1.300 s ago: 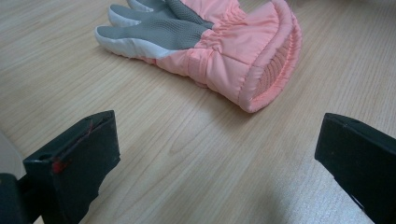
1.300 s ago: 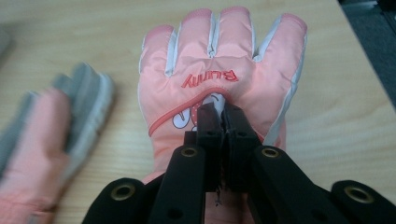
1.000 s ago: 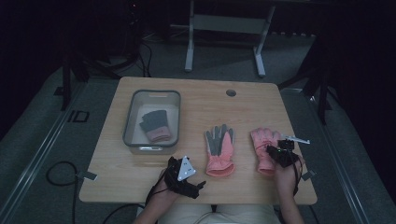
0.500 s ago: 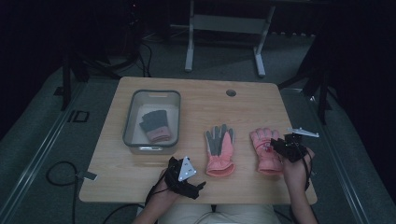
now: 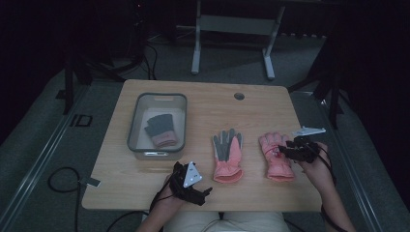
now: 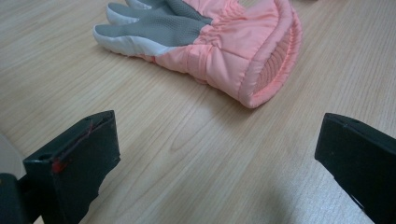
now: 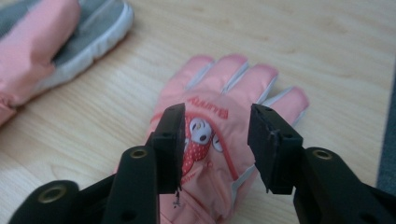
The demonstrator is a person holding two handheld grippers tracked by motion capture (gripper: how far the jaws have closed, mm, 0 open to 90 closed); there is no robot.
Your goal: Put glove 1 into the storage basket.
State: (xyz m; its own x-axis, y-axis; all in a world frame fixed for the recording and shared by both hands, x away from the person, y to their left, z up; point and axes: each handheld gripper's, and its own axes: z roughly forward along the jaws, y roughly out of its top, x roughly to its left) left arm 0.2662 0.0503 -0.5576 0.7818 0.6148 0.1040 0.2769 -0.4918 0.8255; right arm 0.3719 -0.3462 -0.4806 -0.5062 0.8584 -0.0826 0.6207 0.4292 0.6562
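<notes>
The right gripper (image 5: 283,151) hovers over a pink glove (image 7: 219,135) lying flat on the table (image 5: 251,113); its jaws have just been opening, nothing gripped. The left gripper (image 5: 205,191) rests open nearby, aimed at the second glove (image 6: 219,42).

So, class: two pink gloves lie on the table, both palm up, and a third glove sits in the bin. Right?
Not quite: only the middle glove lies palm up. The right glove lies back up, as the high view shows. The rest stands.
</notes>
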